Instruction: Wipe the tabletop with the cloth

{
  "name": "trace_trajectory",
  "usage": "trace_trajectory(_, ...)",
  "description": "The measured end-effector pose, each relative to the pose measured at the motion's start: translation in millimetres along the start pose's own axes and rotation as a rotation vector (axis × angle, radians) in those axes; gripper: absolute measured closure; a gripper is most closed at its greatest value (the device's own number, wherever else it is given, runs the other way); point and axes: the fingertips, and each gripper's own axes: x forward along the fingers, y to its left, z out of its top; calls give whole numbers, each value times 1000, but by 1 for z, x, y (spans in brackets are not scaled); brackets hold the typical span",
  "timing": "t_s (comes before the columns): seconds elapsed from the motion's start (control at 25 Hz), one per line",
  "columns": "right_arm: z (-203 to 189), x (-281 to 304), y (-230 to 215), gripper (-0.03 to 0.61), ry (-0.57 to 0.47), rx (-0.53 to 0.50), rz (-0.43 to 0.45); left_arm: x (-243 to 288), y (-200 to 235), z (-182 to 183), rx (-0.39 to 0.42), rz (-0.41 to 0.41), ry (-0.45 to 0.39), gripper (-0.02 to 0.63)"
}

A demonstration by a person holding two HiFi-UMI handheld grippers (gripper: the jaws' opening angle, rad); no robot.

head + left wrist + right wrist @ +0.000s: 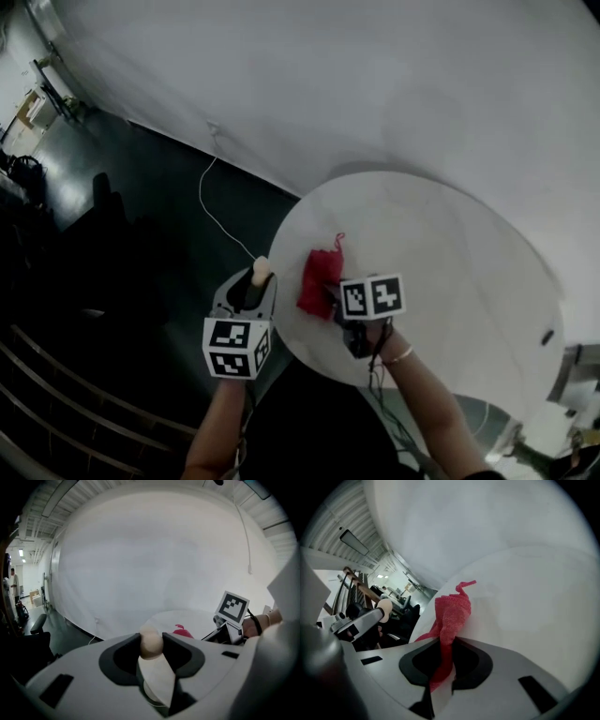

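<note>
Left gripper [253, 289] nearest, beyond surface edge over dark floor, fingers pinching beige round-tipped object [151, 645]. Right gripper [447, 641]: fingers clamped on red cloth [452, 611]. Cloth bunched at near-left edge of round white surface [450, 272].

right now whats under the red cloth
Only the white round tabletop shows below the red cloth, near the table's edge. The patch that the cloth covers is hidden. The cloth's near end is pinched in the right claw.
</note>
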Motion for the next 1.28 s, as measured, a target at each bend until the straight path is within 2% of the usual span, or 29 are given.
trace_trajectory(0.32,-35,-76,-98,528,-70,170,-130,19,-77,6,78,-142,15,469)
trace_trajectory(0.56,-72,-139,-170,528,-124,275,-273,28,-132,0,135,-241,42,469)
trace_trajectory(0.88,-128,-208,-238,528,-201,414,-396,35,-194,-2,214,-330,53,469)
trace_trajectory(1.0,-138,-231,-248,528,-252,434,-410,36,-209,-5,234,-343,62,469)
trace_trajectory(1.28,-133,-292,-216,528,-460,464,-329,47,-228,-16,277,-353,101,469)
